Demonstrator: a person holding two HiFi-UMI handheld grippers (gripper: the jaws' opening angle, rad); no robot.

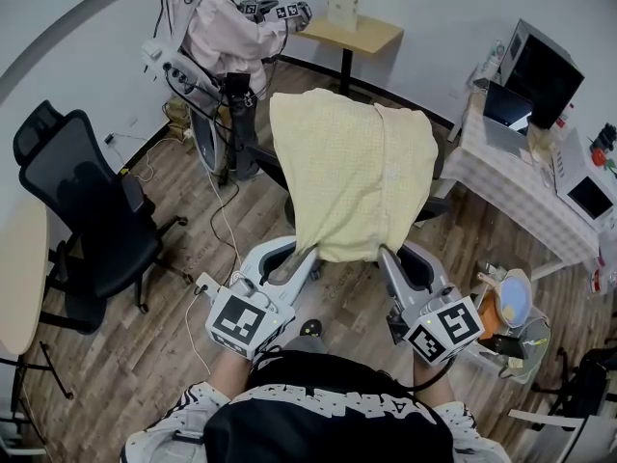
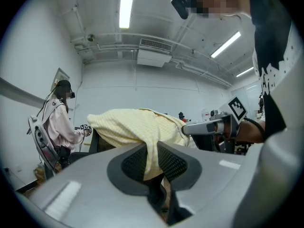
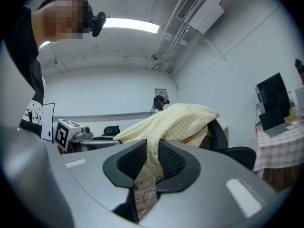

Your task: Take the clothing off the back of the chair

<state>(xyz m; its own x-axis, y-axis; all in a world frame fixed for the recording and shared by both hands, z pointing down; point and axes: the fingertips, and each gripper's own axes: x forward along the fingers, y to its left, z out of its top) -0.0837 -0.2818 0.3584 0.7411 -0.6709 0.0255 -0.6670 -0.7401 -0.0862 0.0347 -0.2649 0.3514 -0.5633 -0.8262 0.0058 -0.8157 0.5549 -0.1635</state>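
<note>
A pale yellow garment (image 1: 352, 172) hangs over the back of a black office chair (image 1: 263, 162) in the middle of the head view. My left gripper (image 1: 292, 264) is shut on the garment's lower left hem. At the lower right hem my right gripper (image 1: 387, 257) is shut on the cloth too. The left gripper view has the yellow garment (image 2: 135, 127) running into the left gripper (image 2: 152, 161), pinched between its black pads. The right gripper view shows the same for the garment (image 3: 183, 120) and the right gripper (image 3: 153, 161). Most of the chair back (image 3: 219, 133) is hidden under the cloth.
A second black office chair (image 1: 87, 210) stands at the left beside a round table (image 1: 19, 278). Another person (image 1: 217, 27) works at the back near a small wooden table (image 1: 355, 33). A cloth-covered table (image 1: 521, 186) with screens fills the right. Cables (image 1: 227, 222) lie on the floor.
</note>
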